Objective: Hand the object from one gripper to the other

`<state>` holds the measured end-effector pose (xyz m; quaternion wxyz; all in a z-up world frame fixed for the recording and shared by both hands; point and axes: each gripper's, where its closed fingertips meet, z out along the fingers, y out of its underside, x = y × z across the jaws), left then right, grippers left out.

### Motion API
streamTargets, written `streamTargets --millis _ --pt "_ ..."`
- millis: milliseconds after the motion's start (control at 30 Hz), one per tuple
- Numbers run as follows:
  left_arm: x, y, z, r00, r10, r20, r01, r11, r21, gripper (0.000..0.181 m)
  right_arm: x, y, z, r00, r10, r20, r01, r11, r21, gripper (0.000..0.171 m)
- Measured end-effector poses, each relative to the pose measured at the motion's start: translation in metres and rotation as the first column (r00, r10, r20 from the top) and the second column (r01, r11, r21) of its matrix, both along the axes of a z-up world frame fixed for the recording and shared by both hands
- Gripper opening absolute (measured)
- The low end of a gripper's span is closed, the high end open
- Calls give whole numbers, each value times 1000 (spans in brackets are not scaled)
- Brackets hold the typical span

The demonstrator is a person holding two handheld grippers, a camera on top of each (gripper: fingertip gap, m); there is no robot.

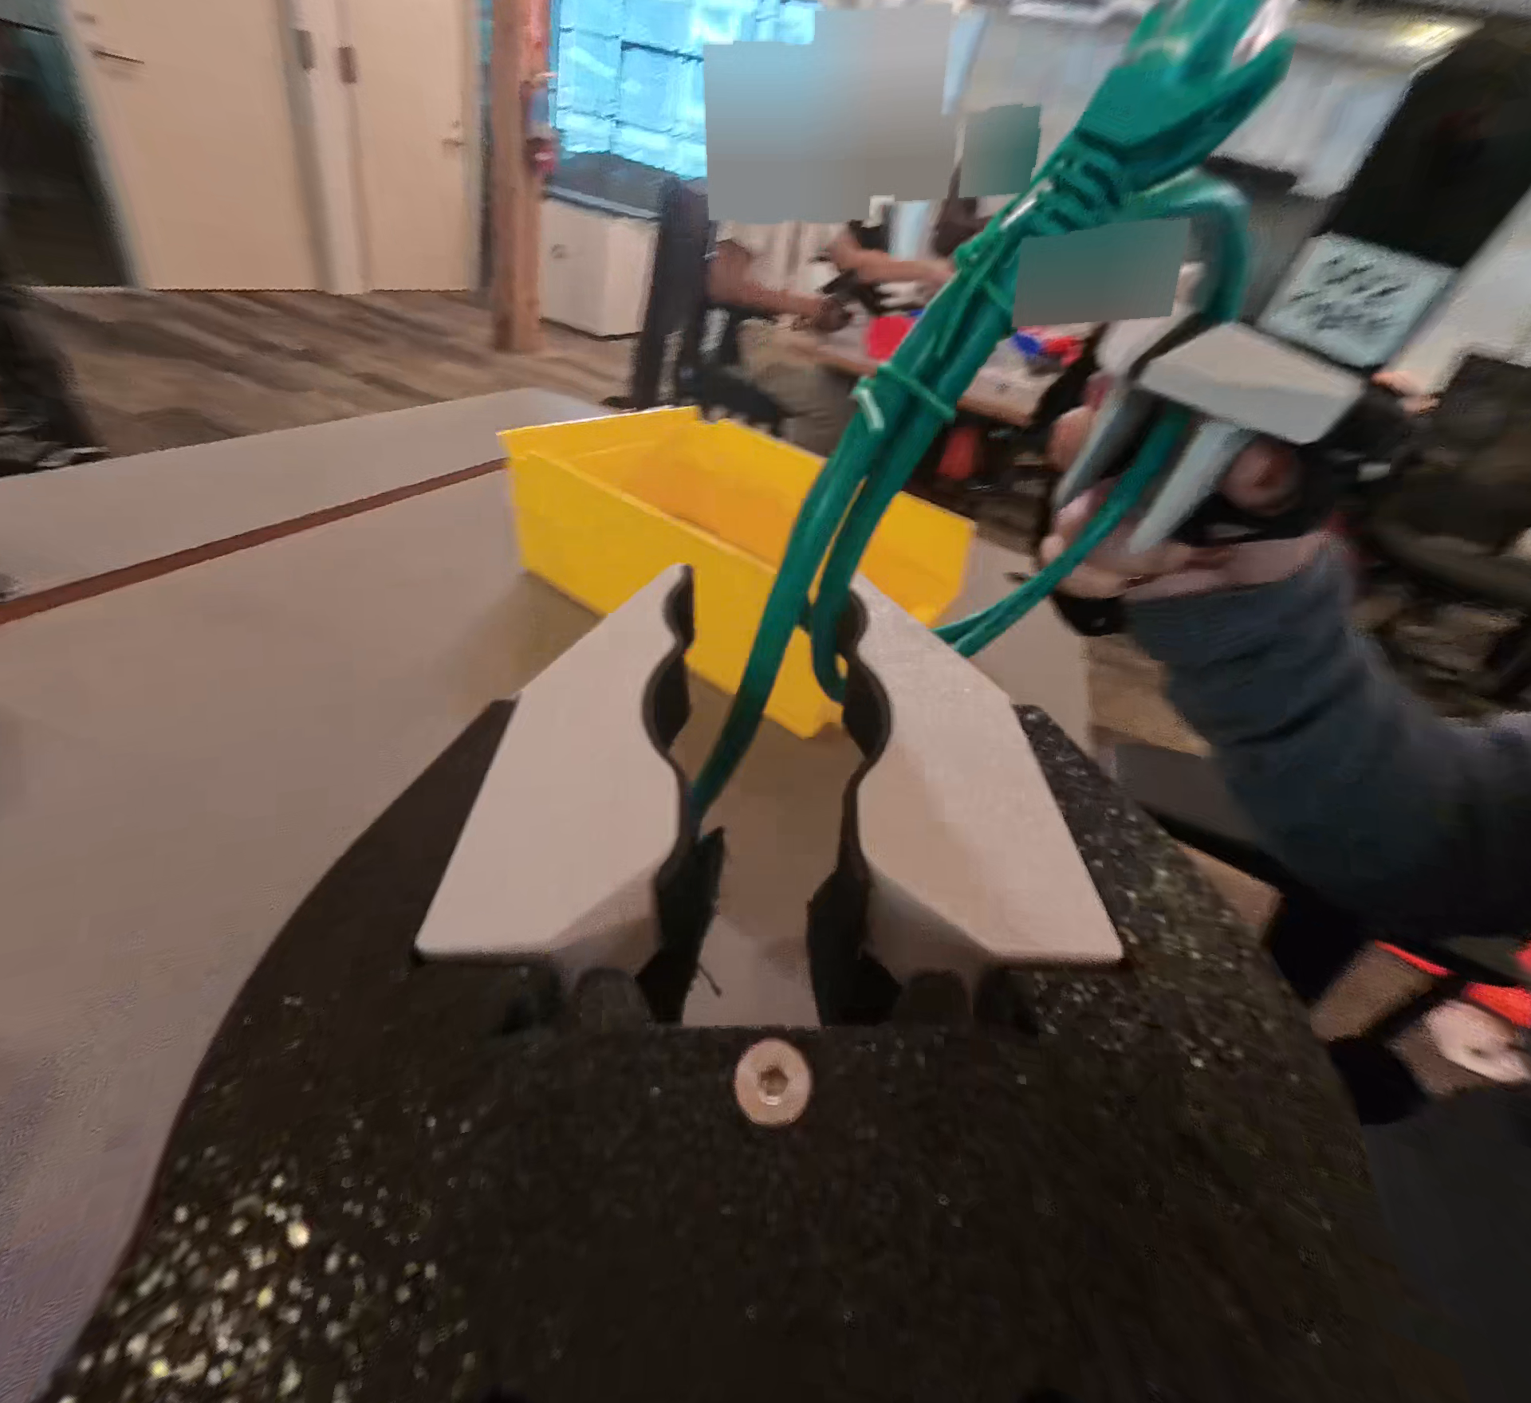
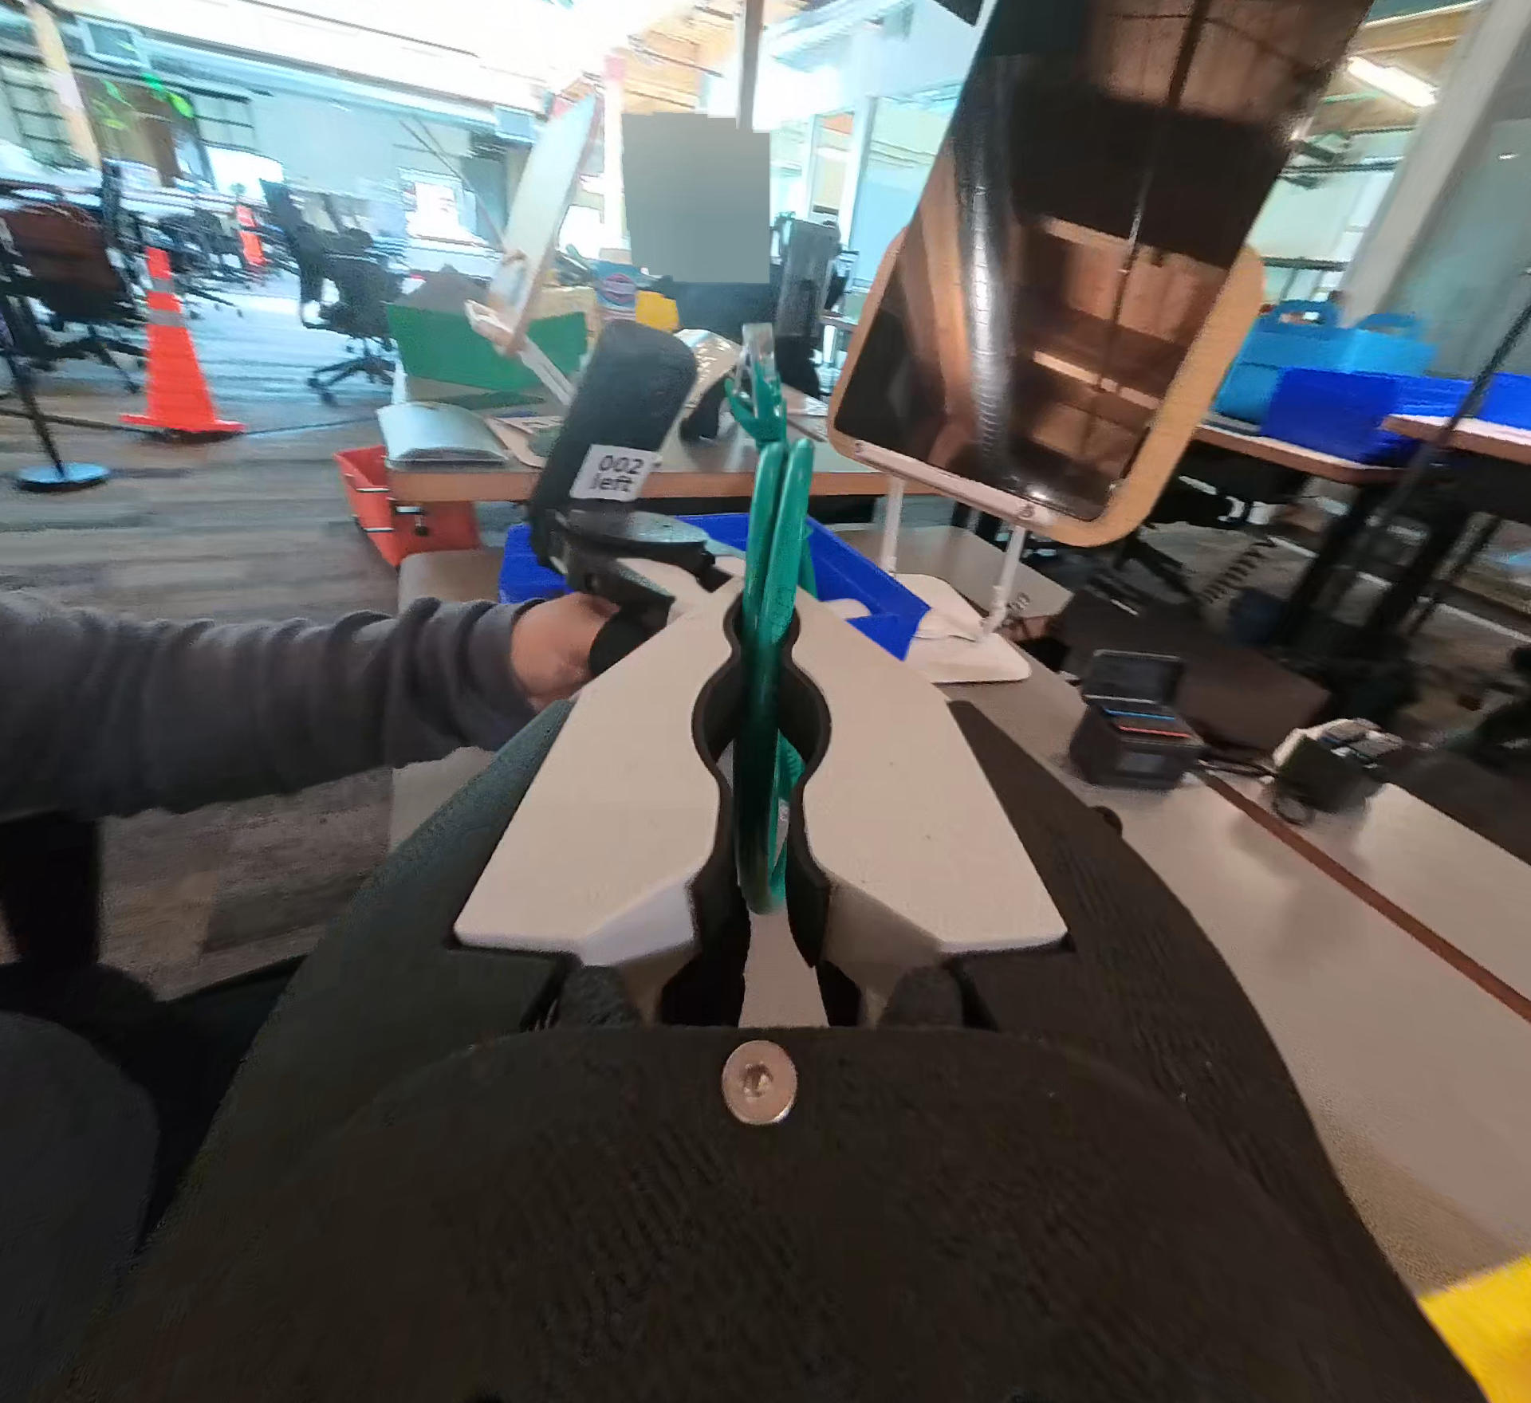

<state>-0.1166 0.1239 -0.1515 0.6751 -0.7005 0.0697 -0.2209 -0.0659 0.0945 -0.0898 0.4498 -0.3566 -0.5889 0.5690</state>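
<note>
Left wrist view shows one green cable (image 1: 903, 402), coiled into a bundle and bound by two thin ties, rising from between the left gripper (image 1: 770, 601) fingers toward the top right corner of the frame. The left gripper's two grey fingers stand apart, with a clear gap between them; the cable's lower strands pass through that gap, touching the inner edge of the right-hand finger near its tip. Whether they are pinched there is hard to tell.

The right gripper (image 1: 1110, 477) appears farther off at the right edge, its two fingers closed over a loop of the same cable, with a person's hand (image 1: 1160, 535) and dark sleeve behind it. One clear-tipped plug on the cable is partly cut off by the top edge and blurred.

One yellow bin (image 1: 663, 527) sits on the tabletop (image 1: 248, 701) beyond the left gripper's fingers, its near wall partly hidden by them.

In the right wrist view, the right gripper (image 2: 766, 618) is narrowed onto the cable (image 2: 770, 535), which stands upright between its fingers. One blue bin (image 2: 862, 585) lies behind, mostly hidden. One mirror on a white stand (image 2: 1052, 336) stands near the tabletop's far edge.
</note>
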Motion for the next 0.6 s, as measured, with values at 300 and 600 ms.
streamTargets --millis 300,600 --pt "-10 -10 16 994 44 -95 -36 995 88 3 -3 12 -15 992 17 123 -7 997 -81 55" --pt "-49 -26 42 719 496 -487 -362 865 346 3 3 40 -20 962 115 249 9 894 -448 81"
